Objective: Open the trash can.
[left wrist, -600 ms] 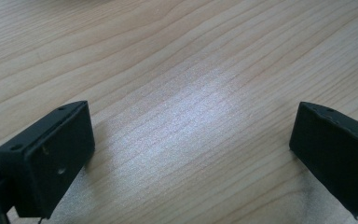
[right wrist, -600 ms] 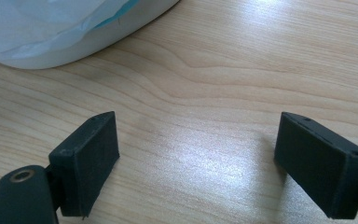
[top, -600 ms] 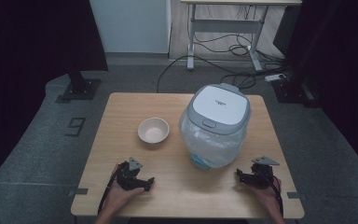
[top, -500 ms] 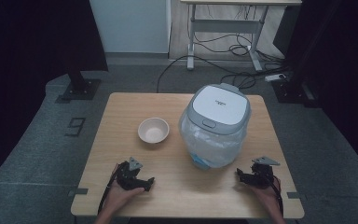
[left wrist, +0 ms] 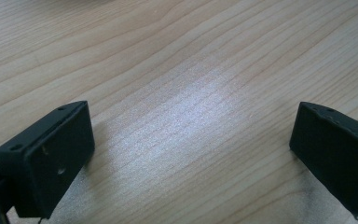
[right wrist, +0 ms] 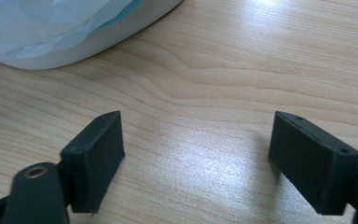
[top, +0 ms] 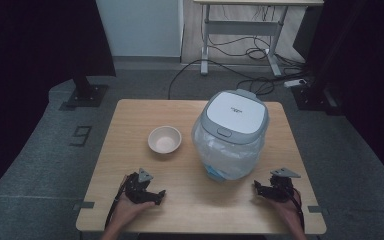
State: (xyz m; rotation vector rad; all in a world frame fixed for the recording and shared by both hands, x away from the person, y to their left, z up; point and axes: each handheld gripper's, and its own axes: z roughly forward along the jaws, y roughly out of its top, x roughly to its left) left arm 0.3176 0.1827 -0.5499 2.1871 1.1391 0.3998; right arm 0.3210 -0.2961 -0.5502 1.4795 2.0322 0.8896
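While both hands rest on the near edge of the wooden surface (top: 130, 125), the left tool (top: 156, 196) lies at about seven o'clock from the middle of the top and the right tool (top: 258, 189) at about five o'clock, well apart from each other. Each one points inward across the wood, and a grey three-cornered plate sits on top of each. Seen in the left gripper view, the left tool (left wrist: 191, 154) has its two black jaws spread wide with nothing but bare wood grain between them; they grip nothing. Seen in the right gripper view, the right tool (right wrist: 196, 158) likewise stands wide open over bare wood, holding nothing. Nearest to the right tool is the rice cooker (top: 235, 120), white with a grey-rimmed lid that is shut; it stands at about two o'clock from the centre of the top, and its body is wrapped in a clear plastic bag (top: 225, 157). In the right gripper view the bag (right wrist: 42, 28) and the rounded base of the cooker (right wrist: 121, 32) sit at eleven o'clock, near the jaws but not touching them. At about ten o'clock from the centre stands a small pale bowl (top: 164, 139), upright, just beside the cooker and apart from it.
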